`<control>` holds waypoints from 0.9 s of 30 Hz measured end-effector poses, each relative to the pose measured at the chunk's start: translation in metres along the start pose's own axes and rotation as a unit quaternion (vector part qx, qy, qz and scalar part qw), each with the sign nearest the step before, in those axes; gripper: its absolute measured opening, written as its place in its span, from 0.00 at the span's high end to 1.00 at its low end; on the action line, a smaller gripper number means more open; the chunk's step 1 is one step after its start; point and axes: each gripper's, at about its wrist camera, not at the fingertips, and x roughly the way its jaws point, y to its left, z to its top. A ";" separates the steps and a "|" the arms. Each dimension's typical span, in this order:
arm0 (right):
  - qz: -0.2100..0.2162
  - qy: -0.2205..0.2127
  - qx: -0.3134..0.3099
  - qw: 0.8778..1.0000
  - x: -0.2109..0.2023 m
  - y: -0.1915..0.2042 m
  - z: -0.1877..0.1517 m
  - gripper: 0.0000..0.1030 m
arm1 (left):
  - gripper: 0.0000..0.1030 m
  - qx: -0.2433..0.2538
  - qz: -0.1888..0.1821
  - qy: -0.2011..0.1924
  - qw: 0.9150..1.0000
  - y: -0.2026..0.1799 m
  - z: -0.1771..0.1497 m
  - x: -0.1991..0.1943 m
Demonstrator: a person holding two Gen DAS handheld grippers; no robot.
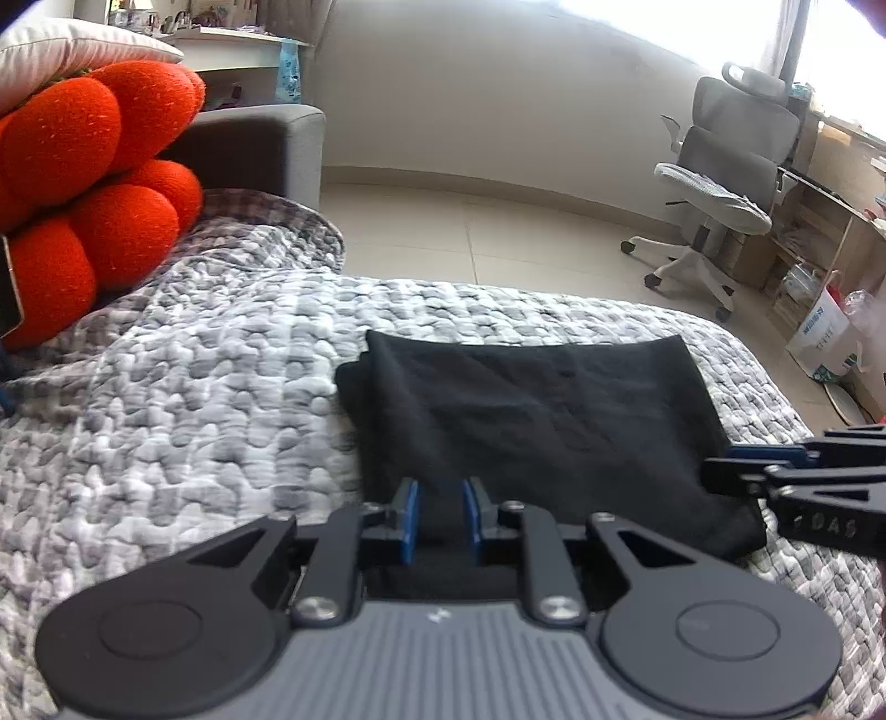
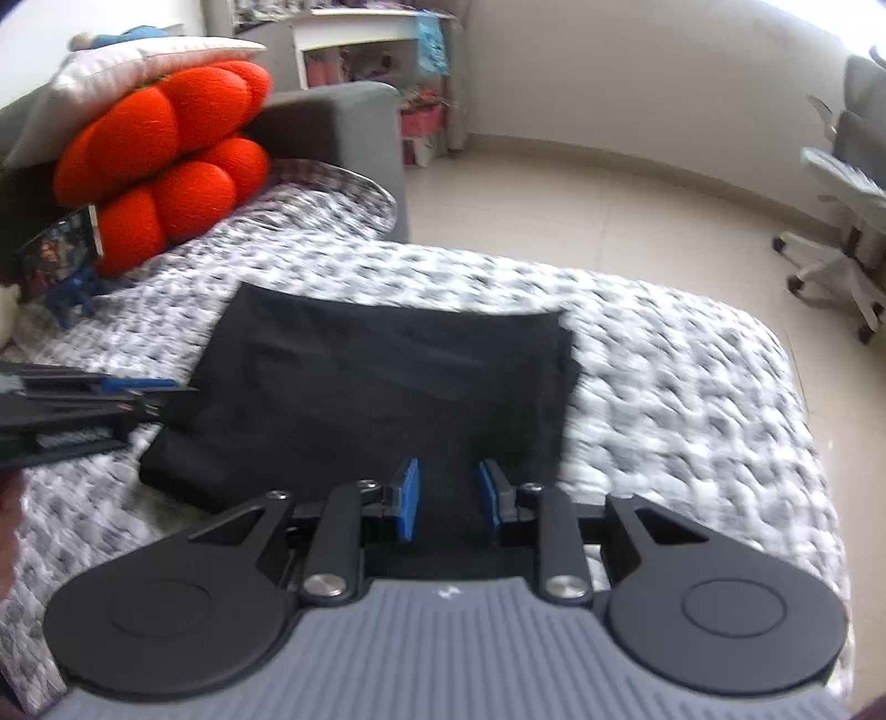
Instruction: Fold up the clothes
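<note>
We see a black folded garment (image 1: 531,421) lying flat on a bed covered with a grey and white quilt (image 1: 183,399), its far edge straight and its near edge toward us. The left gripper (image 1: 442,512) sits at the near edge of the garment, its blue pads (image 1: 408,518) close together with a strip of the black cloth pinched between them, so it is gripping the garment. The right gripper (image 2: 447,501) is also at the near edge, further toward the garment's right side; its blue pads (image 2: 407,498) stand a little apart with black cloth between them, and we cannot see them pressing on it, so we read it as loosened rather than clamped. In the left wrist view the right gripper comes in from the right edge, level with the garment's near right corner. At the head of the bed an orange puffy cushion (image 1: 94,183) leans under a white pillow (image 1: 77,50). A grey office chair (image 1: 725,166) stands on the tiled floor (image 1: 498,238) beyond the bed.
</note>
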 end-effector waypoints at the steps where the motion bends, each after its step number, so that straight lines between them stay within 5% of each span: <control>1: 0.001 0.007 -0.004 1.000 0.004 0.003 0.000 0.73 | 0.82 0.003 -0.002 -0.002 1.000 -0.001 0.000 0.001; 8: -0.001 0.043 -0.001 0.999 0.021 0.002 -0.002 0.70 | 0.81 0.022 0.012 0.029 0.999 -0.006 -0.005 0.015; 15: -0.014 0.024 0.000 1.000 0.024 0.004 0.002 0.70 | 0.79 0.013 0.005 0.002 1.000 -0.005 0.002 0.011; 27: -0.020 0.006 0.016 1.000 0.034 -0.002 0.014 0.70 | 0.77 -0.004 -0.002 0.011 1.000 0.002 0.012 0.029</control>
